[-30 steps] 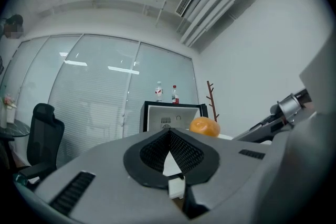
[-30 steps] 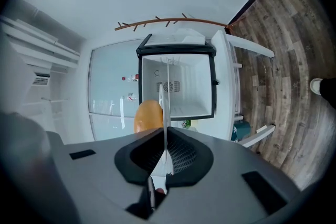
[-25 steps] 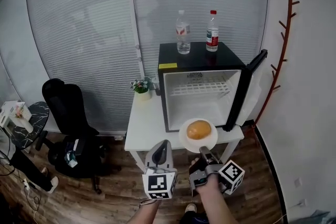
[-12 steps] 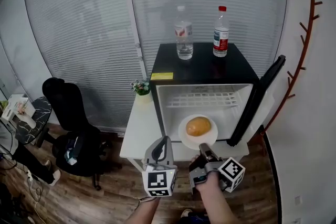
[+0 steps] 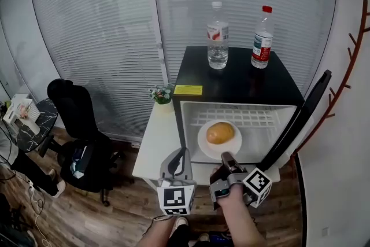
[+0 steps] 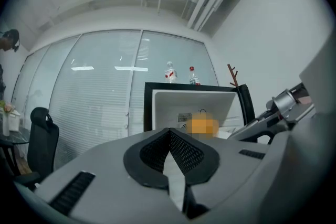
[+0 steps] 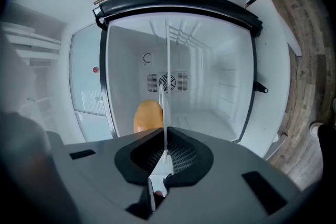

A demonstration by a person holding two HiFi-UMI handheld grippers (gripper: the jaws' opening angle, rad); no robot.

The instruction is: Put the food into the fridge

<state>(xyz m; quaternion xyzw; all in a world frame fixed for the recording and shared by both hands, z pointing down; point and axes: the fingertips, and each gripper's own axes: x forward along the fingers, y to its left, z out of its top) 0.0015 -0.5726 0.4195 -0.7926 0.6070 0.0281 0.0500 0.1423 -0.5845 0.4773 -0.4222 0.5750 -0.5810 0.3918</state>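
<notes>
The right gripper (image 5: pixel 226 157) is clamped on the near rim of a white plate (image 5: pixel 206 148), which shows edge-on as a thin line between its jaws in the right gripper view (image 7: pixel 167 60). A bun (image 5: pixel 219 133) lies on the plate, at 12 o'clock from that gripper and in front of the fridge's (image 5: pixel 243 81) open white compartment. How far past the opening the plate reaches cannot be told. The fridge door (image 5: pixel 302 117) stands swung out at 3 o'clock. The left gripper (image 5: pixel 181 153) hangs just beside the right one, at its 9 o'clock, with its jaws together on nothing, as the left gripper view (image 6: pixel 169 132) confirms. The fridge stands on a white desk (image 5: pixel 155 144). A small plant (image 5: pixel 162 93) sits on the desk at 9 o'clock from the fridge. Two bottles, one with a clear cap (image 5: pixel 217 43) and one with a red cap (image 5: pixel 262 37), stand upright on the fridge top at 12 o'clock. A black chair (image 5: pixel 74 118) is well apart, at 9 o'clock from the desk.
</notes>
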